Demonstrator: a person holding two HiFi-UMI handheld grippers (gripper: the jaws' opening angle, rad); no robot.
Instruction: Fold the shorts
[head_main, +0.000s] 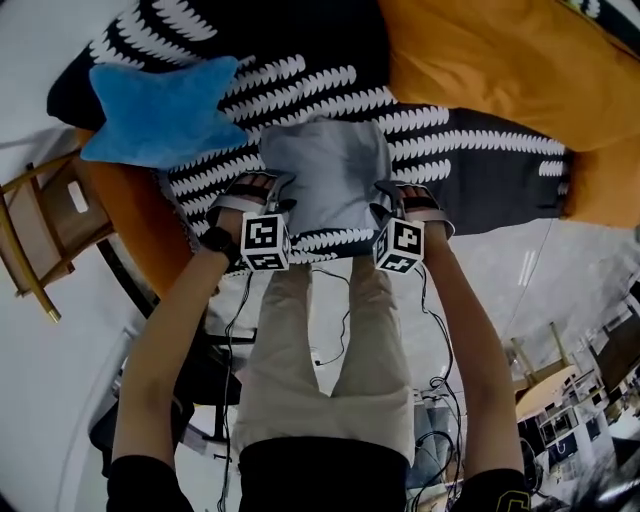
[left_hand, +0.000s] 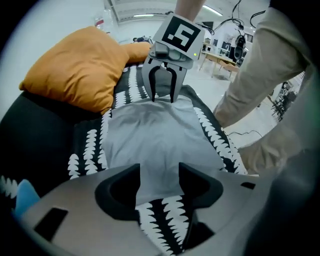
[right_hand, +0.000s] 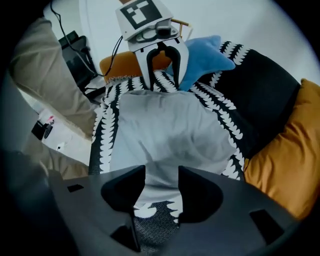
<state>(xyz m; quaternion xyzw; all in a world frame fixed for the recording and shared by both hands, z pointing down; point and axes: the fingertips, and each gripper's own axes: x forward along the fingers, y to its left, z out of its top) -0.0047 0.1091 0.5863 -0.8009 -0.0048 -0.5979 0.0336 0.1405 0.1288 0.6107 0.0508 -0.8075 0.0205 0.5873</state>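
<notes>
1. Shorts (head_main: 325, 175): soft grey cloth, lightly creased, folded to a near-square. They lie flat at the near edge of the desk (head_main: 470, 150), which is black with rows of white leaf print.
2. Both forearms reach forward, parallel, one at each side of the shorts.
3. Left tongs (left_hand: 160, 172) and right tongs (right_hand: 161, 175): jaws apart, tips down on the cloth, with grey hem lying in each gap.

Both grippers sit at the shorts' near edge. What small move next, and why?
Probably close both: the left gripper and right gripper each stand open with the edge of the shorts lying between the jaws, so nothing is gripped yet for folding.
</notes>
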